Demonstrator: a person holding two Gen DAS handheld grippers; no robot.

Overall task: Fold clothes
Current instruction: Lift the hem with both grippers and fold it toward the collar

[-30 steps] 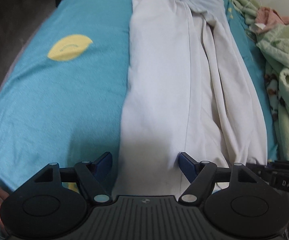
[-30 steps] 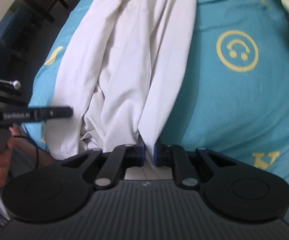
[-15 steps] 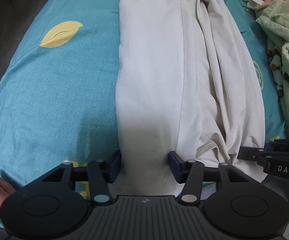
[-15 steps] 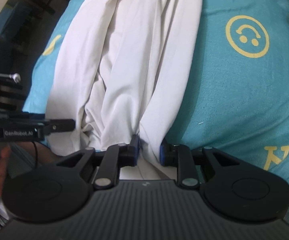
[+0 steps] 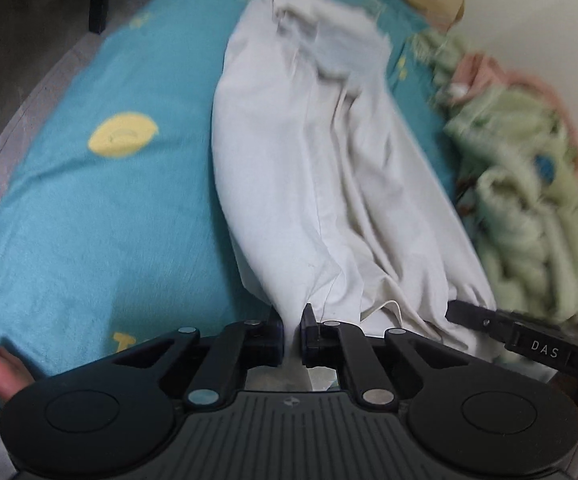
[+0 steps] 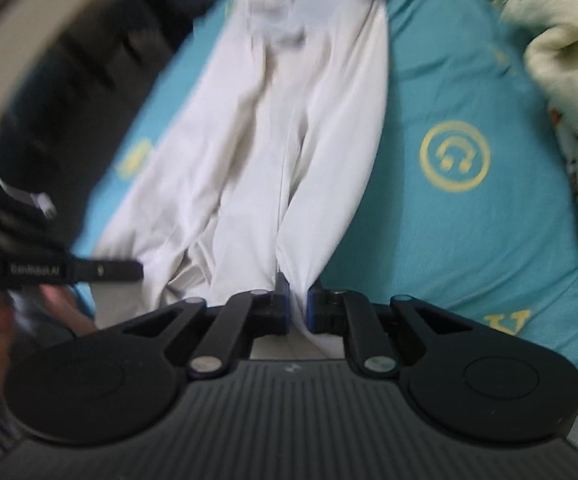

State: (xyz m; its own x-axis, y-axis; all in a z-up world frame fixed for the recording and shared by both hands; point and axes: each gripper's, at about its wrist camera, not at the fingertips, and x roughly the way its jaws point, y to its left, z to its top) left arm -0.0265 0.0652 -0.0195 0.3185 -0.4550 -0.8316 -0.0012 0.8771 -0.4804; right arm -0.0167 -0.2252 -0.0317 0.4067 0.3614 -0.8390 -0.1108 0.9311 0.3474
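So the left gripper (image 5: 292,334) sits low in the middle of its own frame with both pads pinched together on a gathered bit of the white trousers (image 5: 329,184), the cloth bunching up to a point right where it goes into the claw. Same deal in the other camera: the right gripper (image 6: 298,306) is bottom center, clamped on another fold of the trousers (image 6: 289,140), with a narrow strip of fabric showing between the blue pads. From both claws the garment fans outward and runs up toward the top of each frame, long and wrinkly, lying on the teal sheet (image 5: 101,232) with the yellow prints. One of those prints, a smiley face (image 6: 455,156), is right of center in the right wrist view. Further out, a crumpled pale green blanket (image 5: 529,208) fills the right side of the left wrist view, just beside the trousers, and shows up again at the upper right edge of the other view. Each camera also catches the tip of the opposite gripper poking in from the side. Upper parts of both frames are pretty blurry, so the far end of the trousers is hard to make out.
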